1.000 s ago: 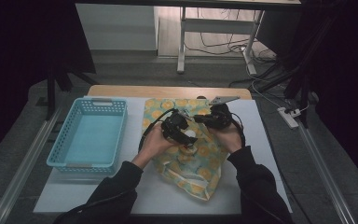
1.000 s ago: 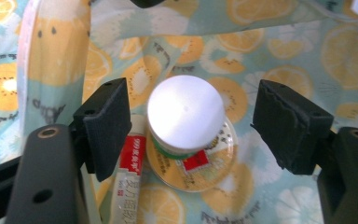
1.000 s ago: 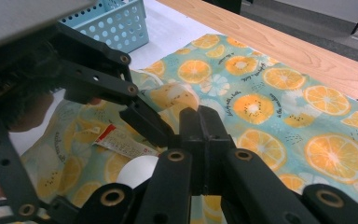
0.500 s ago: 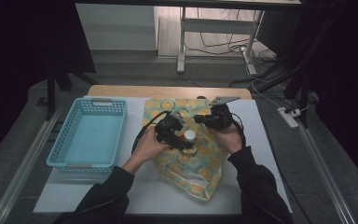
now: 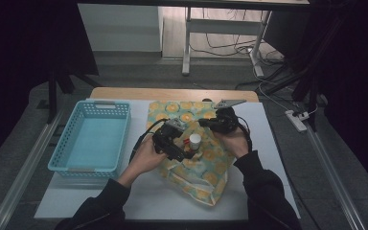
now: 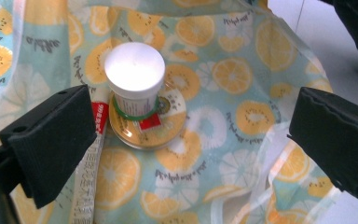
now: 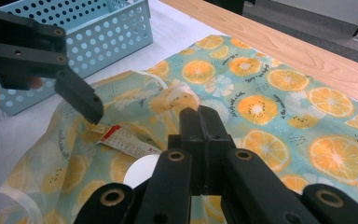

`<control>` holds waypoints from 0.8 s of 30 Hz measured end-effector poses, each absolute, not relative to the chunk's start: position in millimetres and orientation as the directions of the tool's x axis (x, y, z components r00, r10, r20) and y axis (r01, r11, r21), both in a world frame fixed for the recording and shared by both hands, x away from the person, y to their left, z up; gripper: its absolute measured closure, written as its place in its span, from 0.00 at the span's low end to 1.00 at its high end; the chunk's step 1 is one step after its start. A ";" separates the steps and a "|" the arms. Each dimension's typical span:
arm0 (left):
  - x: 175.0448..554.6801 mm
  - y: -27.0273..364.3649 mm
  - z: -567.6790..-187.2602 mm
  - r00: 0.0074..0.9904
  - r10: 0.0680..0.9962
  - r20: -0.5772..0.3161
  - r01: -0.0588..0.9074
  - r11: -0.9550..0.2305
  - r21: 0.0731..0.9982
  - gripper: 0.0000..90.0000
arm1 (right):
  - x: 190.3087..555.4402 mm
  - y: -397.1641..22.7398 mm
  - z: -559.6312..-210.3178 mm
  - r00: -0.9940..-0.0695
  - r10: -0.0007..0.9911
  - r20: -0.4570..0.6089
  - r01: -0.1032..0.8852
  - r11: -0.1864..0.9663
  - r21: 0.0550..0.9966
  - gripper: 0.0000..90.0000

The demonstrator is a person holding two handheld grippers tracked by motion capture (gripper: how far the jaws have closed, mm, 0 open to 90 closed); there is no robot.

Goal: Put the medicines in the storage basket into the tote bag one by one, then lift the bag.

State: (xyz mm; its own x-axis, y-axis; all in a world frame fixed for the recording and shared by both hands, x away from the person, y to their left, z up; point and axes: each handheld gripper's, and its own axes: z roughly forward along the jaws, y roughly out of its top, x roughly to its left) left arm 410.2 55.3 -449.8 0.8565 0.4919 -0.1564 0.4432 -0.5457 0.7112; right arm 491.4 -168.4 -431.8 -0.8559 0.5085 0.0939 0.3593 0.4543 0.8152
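Black jaws of the left gripper [image 6: 191, 135] stand wide apart, having just been opening, with nothing pressed between them; the small white-capped bottle [image 6: 135, 77] stands upright just beside the left jaw, free of both pads. It sits on a round gold-coloured lid or disc [image 6: 168, 123], with a green ring around its base and a red-and-white label strip beside it. All of this rests on the fruit-print bag [image 6: 223, 79], a thin pale-green sack covered in orange and kiwi slices, lying crumpled on the white table [image 5: 268, 143].

From above, the left gripper [image 5: 184, 143] hovers over the middle of the bag, the bottle [image 5: 195, 140] just to its right. The right gripper [image 7: 203, 135] has its jaws pressed together; they point along the bag's surface, though I cannot tell whether any fabric is pinched between them. In the high view it [image 5: 206, 123] sits over the bag's upper right part, close to the bottle.

Well to the left of the bag, a light blue plastic basket [image 5: 60, 158] stands on the table.
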 end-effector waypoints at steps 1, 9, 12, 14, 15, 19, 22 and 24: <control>408.3 55.4 -450.4 0.859 0.488 -0.154 0.440 -0.549 0.711 0.01 | 491.4 -168.3 -431.7 -0.856 0.508 0.094 0.359 0.454 0.815 1.00; 397.5 54.7 -458.3 0.877 0.461 -0.137 0.415 -0.579 0.702 0.01 | 491.1 -168.1 -431.8 -0.857 0.507 0.092 0.357 0.456 0.815 1.00; 394.1 54.2 -461.2 0.870 0.470 -0.148 0.427 -0.572 0.700 0.01 | 490.8 -168.2 -431.7 -0.858 0.506 0.091 0.356 0.457 0.815 1.00; 392.4 54.5 -463.6 0.865 0.479 -0.148 0.436 -0.572 0.695 0.01 | 490.6 -168.5 -431.6 -0.858 0.506 0.090 0.356 0.457 0.815 1.00; 391.9 54.8 -465.1 0.864 0.479 -0.154 0.440 -0.571 0.693 0.01 | 490.6 -168.6 -431.7 -0.857 0.506 0.091 0.356 0.455 0.816 1.00; 389.6 57.7 -470.1 0.858 0.482 -0.176 0.458 -0.565 0.686 0.01 | 490.3 -168.7 -431.5 -0.857 0.507 0.091 0.357 0.455 0.816 1.00; 387.3 60.6 -473.3 0.862 0.469 -0.193 0.460 -0.563 0.686 0.01 | 489.9 -168.3 -431.2 -0.858 0.506 0.089 0.355 0.457 0.816 1.00; 385.8 62.2 -475.8 0.863 0.465 -0.195 0.460 -0.566 0.684 0.01 | 489.5 -167.7 -431.1 -0.858 0.505 0.091 0.355 0.457 0.815 1.00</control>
